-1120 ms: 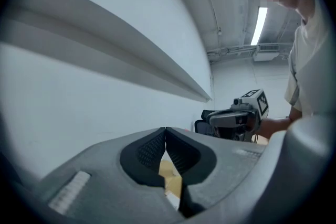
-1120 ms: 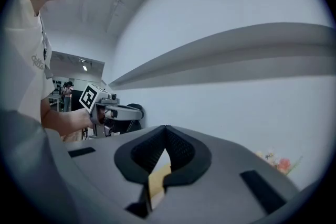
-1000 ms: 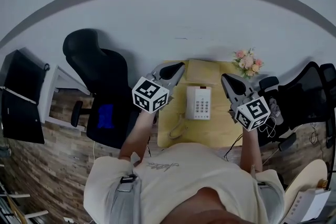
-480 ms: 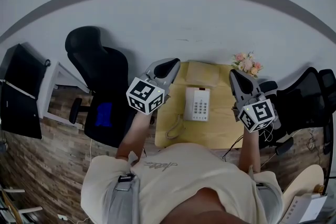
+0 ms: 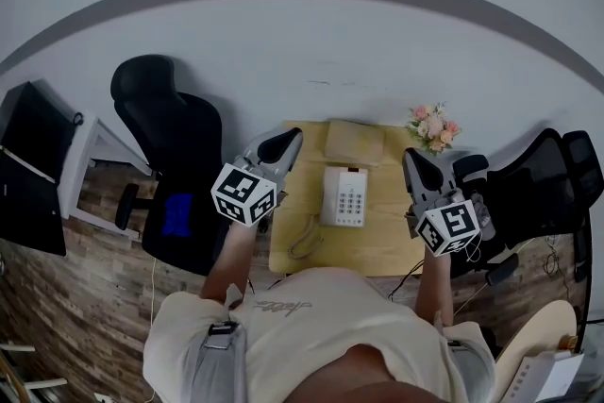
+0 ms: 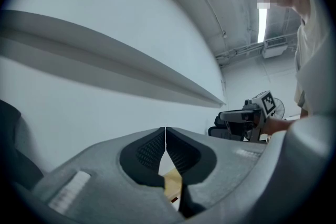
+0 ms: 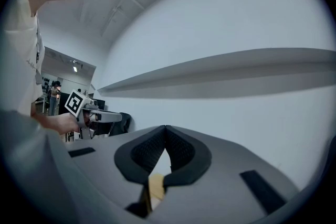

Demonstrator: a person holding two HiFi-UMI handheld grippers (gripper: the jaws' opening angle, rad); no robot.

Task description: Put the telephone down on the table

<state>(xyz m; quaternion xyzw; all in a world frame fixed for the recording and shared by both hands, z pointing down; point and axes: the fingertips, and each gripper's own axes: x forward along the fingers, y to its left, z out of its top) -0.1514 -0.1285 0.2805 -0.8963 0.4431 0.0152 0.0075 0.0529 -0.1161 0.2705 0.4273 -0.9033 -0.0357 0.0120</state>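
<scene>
A white telephone (image 5: 343, 196) with a keypad lies flat on the small yellow wooden table (image 5: 377, 245), its coiled cord (image 5: 304, 239) trailing to the front left. My left gripper (image 5: 286, 142) hangs over the table's left edge, shut and empty, its jaws meeting tip to tip (image 6: 165, 128). To the right of the phone, my right gripper (image 5: 415, 159) is held over the table's right edge, also shut with nothing in it (image 7: 166, 127). Both point level toward the white wall. Neither touches the phone.
A tan pad (image 5: 354, 142) lies at the table's back edge and a bunch of pink flowers (image 5: 430, 125) stands at its back right corner. Black office chairs stand on the left (image 5: 170, 123) and right (image 5: 533, 184). A desk with a dark monitor (image 5: 28, 170) is at far left.
Both grippers have drifted apart and away from the phone, the left toward the left, the right a little nearer me. The phone stays flat on the table.
</scene>
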